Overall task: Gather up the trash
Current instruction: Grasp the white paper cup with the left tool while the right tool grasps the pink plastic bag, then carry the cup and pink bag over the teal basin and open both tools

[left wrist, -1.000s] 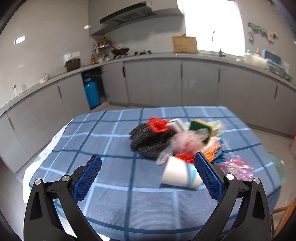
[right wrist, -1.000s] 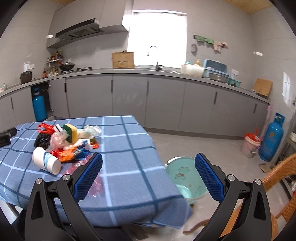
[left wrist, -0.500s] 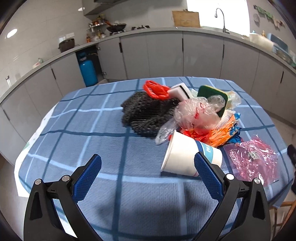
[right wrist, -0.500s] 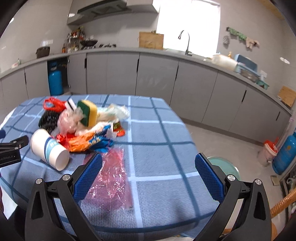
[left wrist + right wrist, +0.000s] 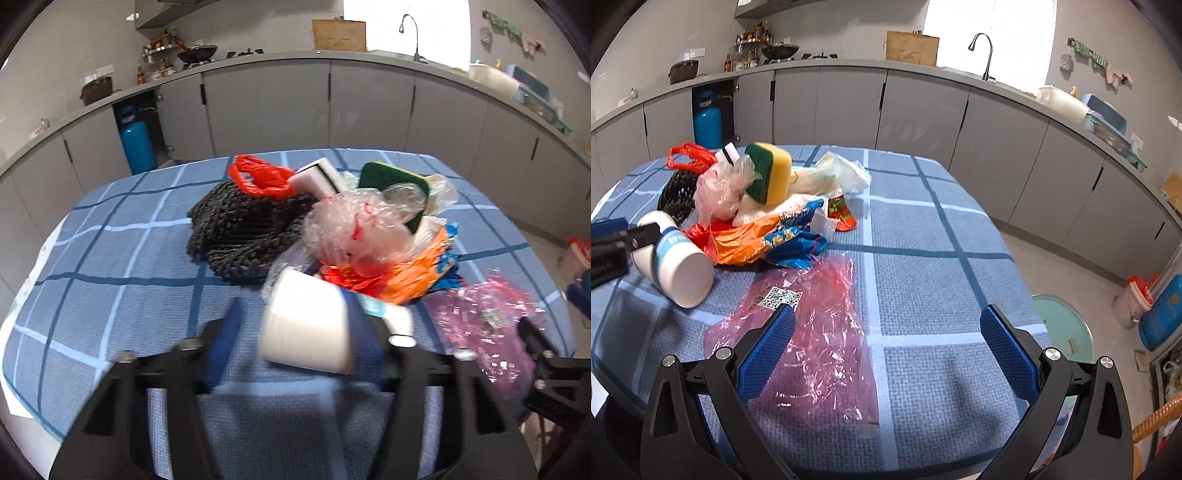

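Closing in fast, the left gripper (image 5: 295, 332) has dropped from hovering back to straddling the paper cup (image 5: 308, 325); its jaws have narrowed around it, though blur hides whether they're touching yet. So the cup looks like first pickup. Right gripper (image 5: 884, 334) hangs wide apart over the pink plastic wrapper (image 5: 809, 325). Blue checked worktop (image 5: 923, 236), grey kitchen cabinets (image 5: 923, 107) behind.

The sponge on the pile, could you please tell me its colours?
The sponge is yellow with a green scrubbing face, clearest in the right wrist view.
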Available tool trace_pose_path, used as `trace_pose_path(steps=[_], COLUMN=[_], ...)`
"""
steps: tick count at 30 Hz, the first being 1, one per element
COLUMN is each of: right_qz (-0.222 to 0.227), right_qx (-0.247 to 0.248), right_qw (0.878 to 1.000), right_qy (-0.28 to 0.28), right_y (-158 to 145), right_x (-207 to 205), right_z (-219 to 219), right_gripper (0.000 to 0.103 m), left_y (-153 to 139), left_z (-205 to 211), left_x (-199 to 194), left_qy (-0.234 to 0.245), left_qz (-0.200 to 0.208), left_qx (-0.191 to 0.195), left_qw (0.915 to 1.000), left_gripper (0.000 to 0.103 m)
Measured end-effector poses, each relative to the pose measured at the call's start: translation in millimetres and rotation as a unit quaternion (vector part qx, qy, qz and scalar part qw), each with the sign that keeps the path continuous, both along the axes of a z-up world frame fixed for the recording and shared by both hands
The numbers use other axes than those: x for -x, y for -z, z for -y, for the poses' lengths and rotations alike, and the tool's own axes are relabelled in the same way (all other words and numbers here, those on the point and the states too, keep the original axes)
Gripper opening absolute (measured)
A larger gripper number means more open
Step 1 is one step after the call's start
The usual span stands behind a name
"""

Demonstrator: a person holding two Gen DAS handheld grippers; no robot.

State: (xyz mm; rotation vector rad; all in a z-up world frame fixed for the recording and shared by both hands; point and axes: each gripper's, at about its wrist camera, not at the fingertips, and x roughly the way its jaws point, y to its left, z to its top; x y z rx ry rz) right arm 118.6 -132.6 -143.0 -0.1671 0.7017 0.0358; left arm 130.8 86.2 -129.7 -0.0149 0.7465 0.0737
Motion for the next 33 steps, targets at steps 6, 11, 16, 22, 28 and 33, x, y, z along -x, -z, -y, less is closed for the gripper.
trace_pose_path(steps=[6,11,16,22,28,33], right_qz=[-0.011,-0.045,-0.042,-0.018,0.011,0.024], right_qx=[-0.002,-0.044,-0.050,-0.058,-0.072,-0.081], right_qw=[1.000,0.997,0.996,0.995,0.995,0.995], right_qy=[-0.007,-0.044,-0.067,-0.074,-0.066,-0.056], right_y=[6.3,10.8,6.2,-8.8,-26.2,-34.9], right_x=[-4.3,-6.9,-1.8,6.6,12.5,14.0], right_z=[-4.6,-5.7,-11.7,-6.9,8.0,19.7], right_gripper=[0.098,0.060,0.026,0.017,0.016,0.016], left_y=[-6.1,-9.9,-21.8,-41.0,-53.8,-61.2], left_z=[-3.2,-2.6,-3.1,-0.6,4.3,9.2], left_x=[-0.3,1.8,8.7,17.8,21.8,22.3], left_qy=[0.003,0.009,0.012,0.008,0.018,0.024], left_qz=[0.005,0.004,0.018,0.045,0.055,0.063], left_qx=[0.006,0.009,0.010,-0.008,-0.012,-0.017], left_qw=[1.0000,0.9999,0.9997,0.9989,0.9982,0.9976], left_gripper=[0.005,0.003,0.003,0.002,0.001,0.001])
